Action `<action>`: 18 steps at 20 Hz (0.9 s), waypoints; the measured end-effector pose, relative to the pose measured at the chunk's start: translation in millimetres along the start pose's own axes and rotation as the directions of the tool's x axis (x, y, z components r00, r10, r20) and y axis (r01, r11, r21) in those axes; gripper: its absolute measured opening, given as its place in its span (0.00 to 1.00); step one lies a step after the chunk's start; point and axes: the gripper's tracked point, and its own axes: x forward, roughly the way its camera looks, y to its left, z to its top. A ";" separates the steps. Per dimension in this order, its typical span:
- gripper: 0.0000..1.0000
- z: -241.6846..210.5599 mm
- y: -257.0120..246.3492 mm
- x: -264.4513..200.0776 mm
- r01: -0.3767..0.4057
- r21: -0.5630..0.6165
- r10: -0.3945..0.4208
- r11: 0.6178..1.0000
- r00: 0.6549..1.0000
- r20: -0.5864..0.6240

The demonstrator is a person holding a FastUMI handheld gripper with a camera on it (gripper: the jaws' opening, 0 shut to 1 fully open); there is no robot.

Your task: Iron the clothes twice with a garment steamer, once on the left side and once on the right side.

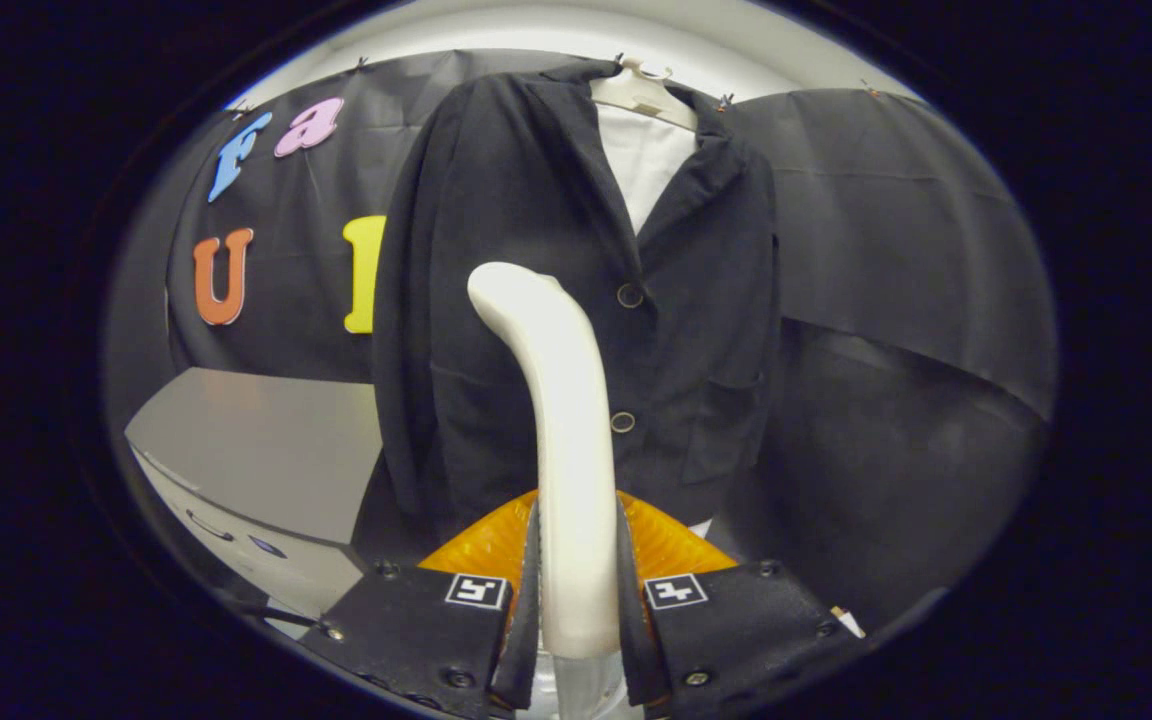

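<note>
Slippage is the main risk: the gripper [577,590] has both fingers clamped on the garment steamer [561,420] handle (smooth, rounded), whose head points toward the jacket [526,200] hanging just beyond; a twist could misaim it.

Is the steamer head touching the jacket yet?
Cannot tell. In the gripper view the fingers are shut on the white garment steamer, whose head overlaps the black jacket hanging ahead; looking straight along it, neither contact nor gap shows.
</note>
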 end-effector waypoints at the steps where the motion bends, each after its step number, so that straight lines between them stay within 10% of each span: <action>1: 0.37 -4.6 0.6 0.9 -0.004 0.006 0.004 1.000 1.000 -0.014; 18: 0.37 -109.3 -0.6 16.8 -0.016 -0.005 0.015 1.000 0.977 -0.214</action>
